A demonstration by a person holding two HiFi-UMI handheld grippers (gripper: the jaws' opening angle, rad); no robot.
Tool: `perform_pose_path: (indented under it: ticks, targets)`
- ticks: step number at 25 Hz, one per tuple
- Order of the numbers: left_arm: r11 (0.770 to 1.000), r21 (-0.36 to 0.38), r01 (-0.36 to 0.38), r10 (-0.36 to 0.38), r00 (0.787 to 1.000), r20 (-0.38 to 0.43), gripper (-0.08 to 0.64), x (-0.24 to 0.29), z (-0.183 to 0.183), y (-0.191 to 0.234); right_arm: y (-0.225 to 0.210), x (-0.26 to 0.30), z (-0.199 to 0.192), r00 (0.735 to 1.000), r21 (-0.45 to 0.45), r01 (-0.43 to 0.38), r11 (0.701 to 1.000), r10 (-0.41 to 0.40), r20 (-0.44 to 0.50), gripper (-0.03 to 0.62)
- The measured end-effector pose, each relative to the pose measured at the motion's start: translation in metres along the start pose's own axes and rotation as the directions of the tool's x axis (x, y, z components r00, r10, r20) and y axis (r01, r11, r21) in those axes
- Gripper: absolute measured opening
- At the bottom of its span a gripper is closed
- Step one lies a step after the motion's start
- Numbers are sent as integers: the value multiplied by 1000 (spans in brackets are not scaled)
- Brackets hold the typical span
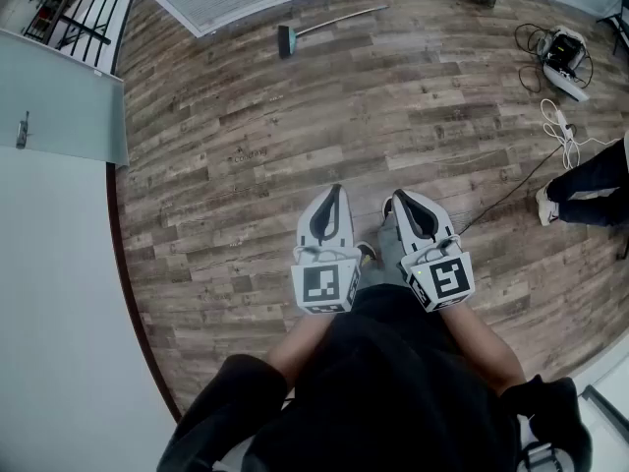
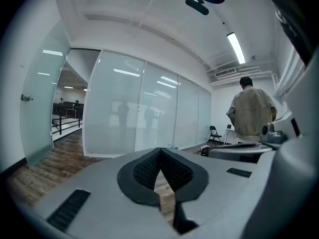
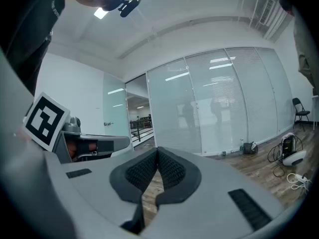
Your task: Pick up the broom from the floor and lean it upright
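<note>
Our left gripper (image 1: 332, 197) and right gripper (image 1: 401, 201), both pressed together and empty, face the broom (image 1: 339, 21) lying crosswise well ahead, head leftward.

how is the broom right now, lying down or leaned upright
Lying down: in the head view the broom lies flat on the wood floor, its whole handle on the boards, propped against nothing.

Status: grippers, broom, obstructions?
Left gripper and right gripper shut, empty. Broom flat on floor near far glass wall, untouched. Cables lie right, off the direct line.
</note>
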State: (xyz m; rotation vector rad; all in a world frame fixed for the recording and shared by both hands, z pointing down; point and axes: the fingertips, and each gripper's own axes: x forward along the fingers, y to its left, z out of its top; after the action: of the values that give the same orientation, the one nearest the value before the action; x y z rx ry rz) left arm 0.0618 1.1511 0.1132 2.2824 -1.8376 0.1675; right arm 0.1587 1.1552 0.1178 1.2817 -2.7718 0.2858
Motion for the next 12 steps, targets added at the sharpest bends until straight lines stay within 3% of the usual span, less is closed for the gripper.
perform_pose_path:
  ticks: [12]
  targets:
    - [1000,1,-31,31,999,24,15,25,19,16,-21,26,18,999,10,-24,1000,24,25,15]
